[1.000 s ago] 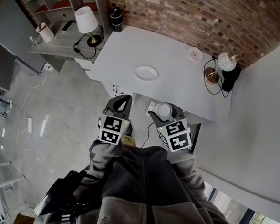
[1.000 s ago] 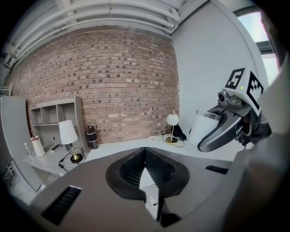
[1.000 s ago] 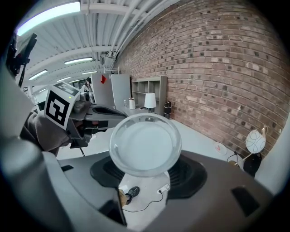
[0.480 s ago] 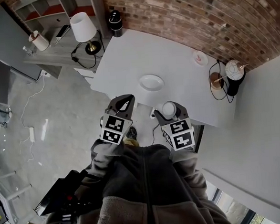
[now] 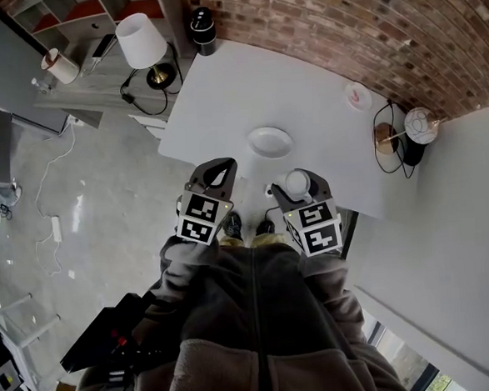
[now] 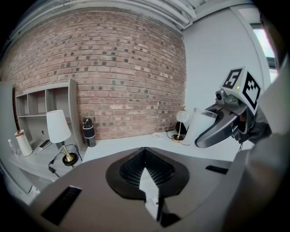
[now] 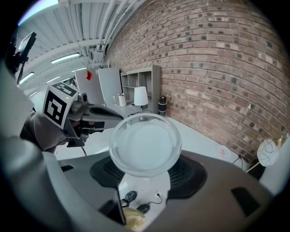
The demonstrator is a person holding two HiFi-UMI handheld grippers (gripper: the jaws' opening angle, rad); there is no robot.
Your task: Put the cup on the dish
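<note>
person stands at the near edge of a white surface [image 5: 304, 86], a tool in each hand. r. tool [image 5: 294, 180] has its jaws spread wide & clamped on a clear cup [image 7: 145, 144], carried in the air over the surface's edge, not yet set down. l. tool [image 5: 215, 171] shows tips closed together w/ nothing between them. the dish [image 5: 270, 141] sits empty on the surface, just ahead of the r. tool & a little to its left, between the lines of the two tools; the cup-carrying r. tool looks the nearer, so prob. a short reach forward & slightly left.
</note>
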